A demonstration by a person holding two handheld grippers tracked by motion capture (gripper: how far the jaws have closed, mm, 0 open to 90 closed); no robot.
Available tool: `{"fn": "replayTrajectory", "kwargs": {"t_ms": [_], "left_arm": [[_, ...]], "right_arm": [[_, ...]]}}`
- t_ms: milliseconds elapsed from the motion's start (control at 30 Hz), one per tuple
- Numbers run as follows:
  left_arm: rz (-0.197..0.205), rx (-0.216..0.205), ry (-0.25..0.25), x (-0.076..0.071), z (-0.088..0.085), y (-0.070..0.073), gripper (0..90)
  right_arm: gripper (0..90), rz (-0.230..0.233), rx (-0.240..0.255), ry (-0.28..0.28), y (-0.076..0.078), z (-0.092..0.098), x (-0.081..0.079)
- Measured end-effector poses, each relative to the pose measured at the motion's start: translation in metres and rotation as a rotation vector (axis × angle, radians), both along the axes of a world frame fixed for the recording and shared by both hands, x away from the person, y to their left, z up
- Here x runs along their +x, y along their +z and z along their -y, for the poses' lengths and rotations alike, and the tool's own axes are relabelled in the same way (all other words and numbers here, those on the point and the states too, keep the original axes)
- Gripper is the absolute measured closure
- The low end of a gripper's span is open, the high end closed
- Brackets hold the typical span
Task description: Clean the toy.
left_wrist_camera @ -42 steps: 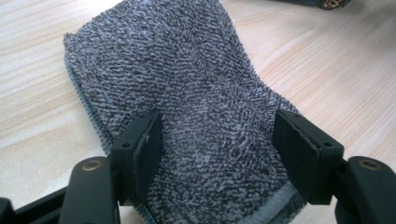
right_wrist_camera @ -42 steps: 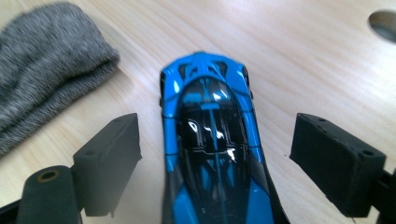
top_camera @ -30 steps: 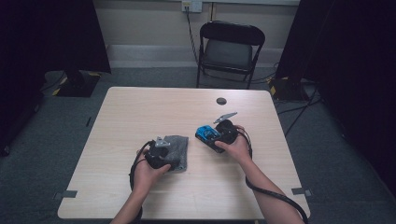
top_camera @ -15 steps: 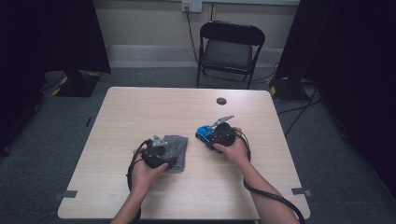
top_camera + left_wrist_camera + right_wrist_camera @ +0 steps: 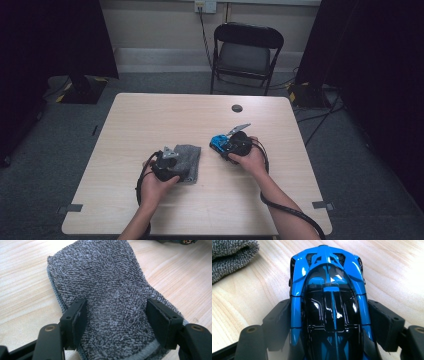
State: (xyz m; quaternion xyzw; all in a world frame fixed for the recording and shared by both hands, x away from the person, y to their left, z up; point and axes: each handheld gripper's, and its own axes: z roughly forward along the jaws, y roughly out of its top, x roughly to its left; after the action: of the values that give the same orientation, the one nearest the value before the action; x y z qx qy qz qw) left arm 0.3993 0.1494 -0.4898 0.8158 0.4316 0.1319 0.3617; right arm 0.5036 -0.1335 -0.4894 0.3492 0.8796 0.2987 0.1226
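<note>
While the high view is pretty far off, you can make out the basics: a pale wood-grain table [image 5: 165, 120] with a person's two forearms coming in from the bottom. The left gripper [image 5: 167, 162] sits over a folded grey cloth [image 5: 190, 159] near the middle of the table, and the right gripper [image 5: 231, 146] is at a little blue toy car [image 5: 218, 142] just to the right of the cloth, the two things close but apart. A small dark round thing [image 5: 237, 108] lies on the table well beyond them, and a black folding chair [image 5: 246, 52] stands behind the far edge. No containers anywhere, everything is just lying flat on the tabletop.

Over in the left gripper view you get the texture: the cloth [image 5: 110, 290] is nubby terry, dark and light grey loops, with a stitched hem along the edge. The jaws stand apart on either side of it, and the cloth lies between them; I can't tell if the pads actually press on it.

Right gripper view is all gloss: the car [image 5: 329, 297] is smooth blue with a shiny black roof and canopy, nose pointing away. The jaws have just been closing and now hug both flanks, clamped on the car. A corner of the cloth [image 5: 232, 255] peeks in at top left.
</note>
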Motion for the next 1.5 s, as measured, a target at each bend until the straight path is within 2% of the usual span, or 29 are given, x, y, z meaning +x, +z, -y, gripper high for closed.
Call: {"fn": "replayTrajectory", "kwargs": {"t_ms": [233,367,500,1033,1100,1167,1200,1267,1333,1433,1500], "left_arm": [[0.001,0.001,-0.008,0.0,-0.001,-0.001,33.8],[0.0,-0.004,-0.011,0.0,-0.002,-0.001,33.9],[0.002,-0.002,-0.013,0.0,-0.001,-0.001,33.8],[0.003,-0.005,-0.018,0.001,-0.002,-0.001,33.8],[0.001,-0.005,-0.018,0.001,-0.002,-0.001,33.8],[-0.001,-0.004,-0.018,0.001,-0.002,-0.001,33.8],[-0.001,-0.002,-0.018,0.001,-0.002,-0.001,33.8],[0.001,-0.002,-0.016,0.001,-0.002,-0.001,33.8],[0.005,-0.005,-0.017,0.001,-0.002,-0.001,33.8],[0.002,-0.012,-0.016,0.001,-0.002,-0.001,33.7],[0.001,-0.015,-0.013,0.001,-0.002,-0.001,33.7]], "right_arm": [[24.5,-0.004,0.002,-0.002,0.0,0.0,0.001],[20.3,-0.003,0.004,-0.013,-0.001,-0.002,0.0],[24.9,-0.006,0.006,-0.01,-0.001,-0.001,0.001],[26.0,0.038,-0.001,-0.012,-0.001,0.001,-0.004],[27.7,0.041,0.006,-0.01,0.0,0.002,-0.006],[28.2,0.047,0.033,-0.015,0.005,0.004,-0.006],[28.2,0.043,0.02,-0.006,0.007,0.004,-0.006],[28.3,0.053,-0.039,0.018,0.006,0.004,-0.007],[28.3,0.04,-0.018,0.006,0.005,0.007,-0.007],[28.3,0.045,0.001,-0.007,0.005,0.012,-0.008],[28.3,0.049,-0.003,-0.008,0.007,0.013,-0.009]]}}
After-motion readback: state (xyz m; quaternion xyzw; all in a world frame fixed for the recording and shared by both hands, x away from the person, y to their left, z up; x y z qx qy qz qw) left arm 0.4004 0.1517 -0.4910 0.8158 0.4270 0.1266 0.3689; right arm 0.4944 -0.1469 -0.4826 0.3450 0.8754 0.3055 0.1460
